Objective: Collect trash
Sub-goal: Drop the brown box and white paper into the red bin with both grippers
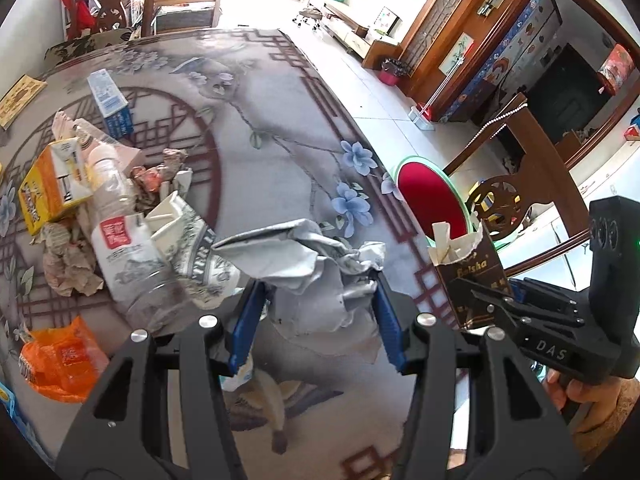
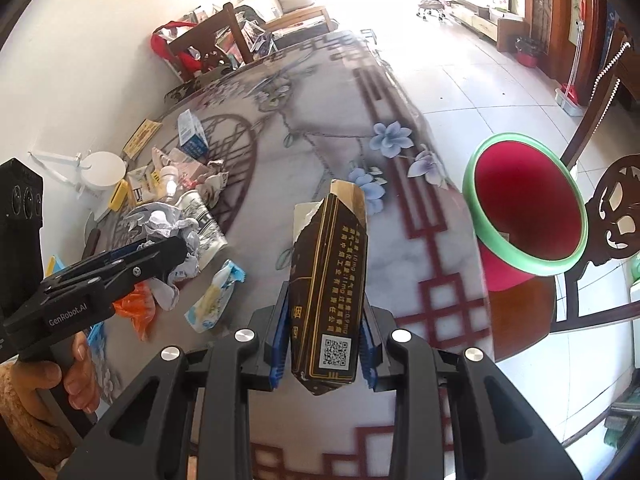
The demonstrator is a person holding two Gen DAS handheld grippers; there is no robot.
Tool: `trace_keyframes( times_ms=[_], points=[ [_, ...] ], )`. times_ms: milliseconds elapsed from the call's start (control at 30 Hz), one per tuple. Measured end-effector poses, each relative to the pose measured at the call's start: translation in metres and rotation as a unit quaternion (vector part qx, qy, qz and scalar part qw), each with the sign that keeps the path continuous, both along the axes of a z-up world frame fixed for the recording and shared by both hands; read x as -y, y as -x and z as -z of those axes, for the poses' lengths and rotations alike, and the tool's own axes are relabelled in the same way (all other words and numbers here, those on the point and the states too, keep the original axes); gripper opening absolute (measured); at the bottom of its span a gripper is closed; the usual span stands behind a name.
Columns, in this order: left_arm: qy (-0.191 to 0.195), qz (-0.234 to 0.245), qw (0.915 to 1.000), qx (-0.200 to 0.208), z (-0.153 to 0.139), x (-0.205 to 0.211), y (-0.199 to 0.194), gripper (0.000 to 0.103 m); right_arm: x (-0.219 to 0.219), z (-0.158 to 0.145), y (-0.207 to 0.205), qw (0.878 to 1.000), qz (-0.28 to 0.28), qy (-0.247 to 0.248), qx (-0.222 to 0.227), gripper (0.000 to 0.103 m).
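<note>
Cut off at nine o'clock: blue packet (image 1: 5,402). Hidden behind crumpled paper (image 1: 320,276): left gripper's (image 1: 318,316) far table strip. Unreadable: bottle label (image 1: 116,236).

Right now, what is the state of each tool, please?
Left tool: closed on the crumpled grey paper.
Right tool: closed on the dark cigarette pack.

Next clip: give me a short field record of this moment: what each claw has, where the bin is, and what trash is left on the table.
left claw: shut on crumpled grey paper
right claw: shut on dark cigarette pack, torn open at its top
bin: red bin with green rim, beside the table's right edge, opening shows no trash
table: floral patterned cover
trash left: plastic bottle, yellow carton, blue-white carton, orange bag, blue-white wrapper, crumpled scraps
</note>
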State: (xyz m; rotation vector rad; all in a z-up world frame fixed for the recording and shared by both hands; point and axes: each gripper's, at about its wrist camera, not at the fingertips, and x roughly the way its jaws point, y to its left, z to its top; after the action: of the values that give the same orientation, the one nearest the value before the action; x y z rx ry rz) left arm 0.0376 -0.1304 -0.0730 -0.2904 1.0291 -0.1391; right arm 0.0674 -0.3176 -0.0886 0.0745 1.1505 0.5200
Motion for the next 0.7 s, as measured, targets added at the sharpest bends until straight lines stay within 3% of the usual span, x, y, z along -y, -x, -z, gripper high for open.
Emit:
trace_keyframes(
  times_ms=[400,700],
  points=[
    [-0.012,0.0,0.9999,-0.002,-0.001,0.029,-0.024,0.05,0.038,0.004,-0.036,1.0,0.02,-0.012,-0.004,0.029],
    [-0.014,0.005,0.9998,-0.01,0.003,0.057,-0.058,0.051,0.108,0.013,-0.1,0.996,0.085,0.018,0.003,0.029]
  ],
)
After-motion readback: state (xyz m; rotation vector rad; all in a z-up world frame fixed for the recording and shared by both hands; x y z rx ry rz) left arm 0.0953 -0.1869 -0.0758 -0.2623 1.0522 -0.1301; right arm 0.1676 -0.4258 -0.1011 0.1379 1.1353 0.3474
